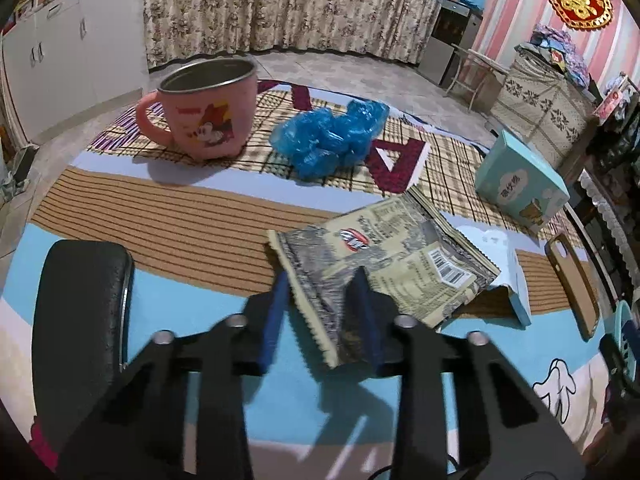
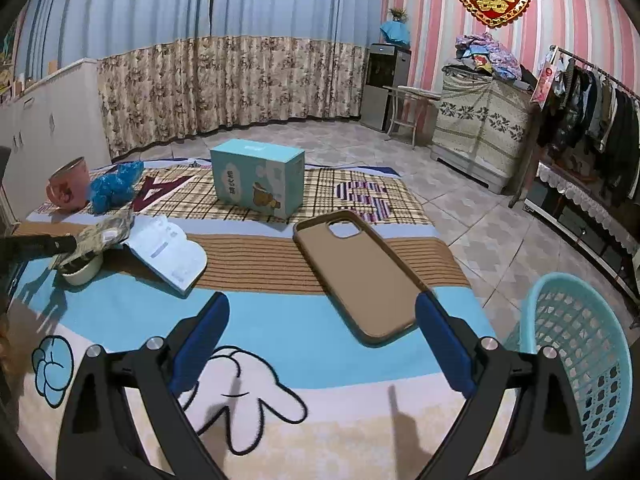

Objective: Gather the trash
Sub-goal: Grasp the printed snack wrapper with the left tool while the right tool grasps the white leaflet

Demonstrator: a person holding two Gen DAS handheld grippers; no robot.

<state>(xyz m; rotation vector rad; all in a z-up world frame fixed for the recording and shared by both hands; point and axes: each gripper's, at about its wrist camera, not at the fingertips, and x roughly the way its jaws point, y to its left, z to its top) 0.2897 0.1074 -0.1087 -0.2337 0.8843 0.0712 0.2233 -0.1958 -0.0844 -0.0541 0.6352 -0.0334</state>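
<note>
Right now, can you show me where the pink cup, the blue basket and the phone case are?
Pink cup point(image 1: 208, 116): left wrist view, on its side wall by the cartoon picture.
Blue basket point(image 2: 576, 344): right wrist view, on its holey wall.
Phone case point(image 2: 360, 276): right wrist view, on its flat brown middle.

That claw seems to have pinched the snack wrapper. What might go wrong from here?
1. The left gripper is shut on only the near corner of the snack wrapper, so the wrapper might slip out on lifting.
2. The wrapper's far end lies over the flattened white and blue carton, which may get dragged along.
3. The turquoise basket sits beyond the brown phone case, so a low carry might knock the case.
</note>
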